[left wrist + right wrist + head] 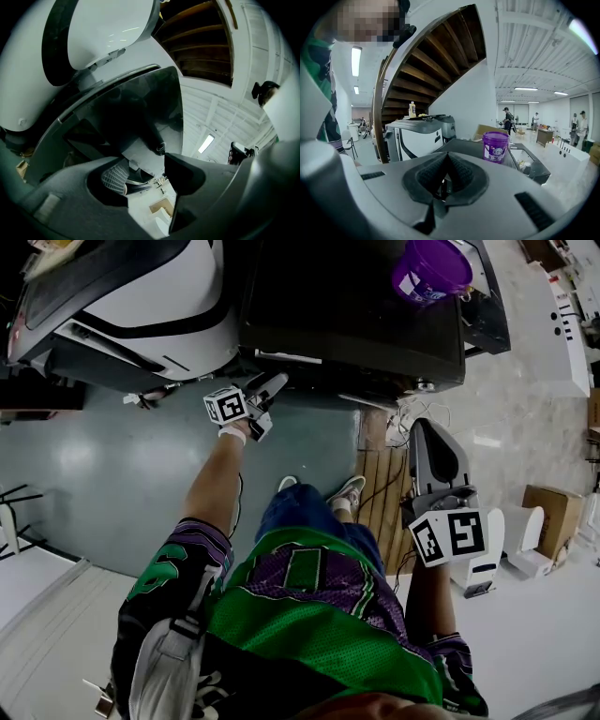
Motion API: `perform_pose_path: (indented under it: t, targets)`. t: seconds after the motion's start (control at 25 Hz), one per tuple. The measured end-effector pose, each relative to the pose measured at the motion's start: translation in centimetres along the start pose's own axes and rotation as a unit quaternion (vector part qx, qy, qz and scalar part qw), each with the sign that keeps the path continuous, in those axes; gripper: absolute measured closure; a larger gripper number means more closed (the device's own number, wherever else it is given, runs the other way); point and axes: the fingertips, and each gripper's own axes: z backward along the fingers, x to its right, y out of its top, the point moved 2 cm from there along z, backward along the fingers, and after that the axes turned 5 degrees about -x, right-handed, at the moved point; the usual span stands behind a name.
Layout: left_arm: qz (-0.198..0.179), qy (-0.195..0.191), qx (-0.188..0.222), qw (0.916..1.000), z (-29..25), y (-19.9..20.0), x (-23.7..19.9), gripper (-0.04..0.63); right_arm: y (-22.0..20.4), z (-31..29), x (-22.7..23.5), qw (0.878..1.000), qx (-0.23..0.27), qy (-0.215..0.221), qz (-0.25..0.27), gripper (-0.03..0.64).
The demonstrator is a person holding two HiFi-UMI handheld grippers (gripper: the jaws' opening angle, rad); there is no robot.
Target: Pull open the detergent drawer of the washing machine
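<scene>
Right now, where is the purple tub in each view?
Head view: purple tub at the top right, on the black machine.
Left gripper view: not in it.
Right gripper view: right of centre, above the jaws.
Shared landmark: the white machine, in all three.

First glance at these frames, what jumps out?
A purple bucket sits on top of the black washing machine, upper right. The left hand-held gripper, jaws apart, is up close to that machine's front edge. The right hand-held gripper is shut, held back at the person's side.
</scene>
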Motion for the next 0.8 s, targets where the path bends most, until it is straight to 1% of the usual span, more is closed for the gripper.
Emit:
perform_pose_path:
  t: [0.28,0.44,0.64,0.8]
  targets:
    - [0.008,0.014,-0.003,0.9999,0.7,-1.3,0.7,0.359,0.3,0.3,-0.5,1.0,-0.006,0.014,-0.001,0.614]
    - [0.01,0.008,0.005,0.9999,1.2,-1.9,1.2,0.359,0.7,0.7,-0.6,1.0,-0.007,0.022,0.005,0.614]
    - [0.014,0.014,0.017,0.9997,1.8,-2.5,1.2,0.359,0.6,0.8,-1.2,0.999,-0.01,0.029,0.011,0.614]
    - [0.016,0.015,0.015,0.9996,2.2,-2.9,1.9,0.359,0.2,1.1,-1.8,0.999,-0.015,0.035,0.01,0.614]
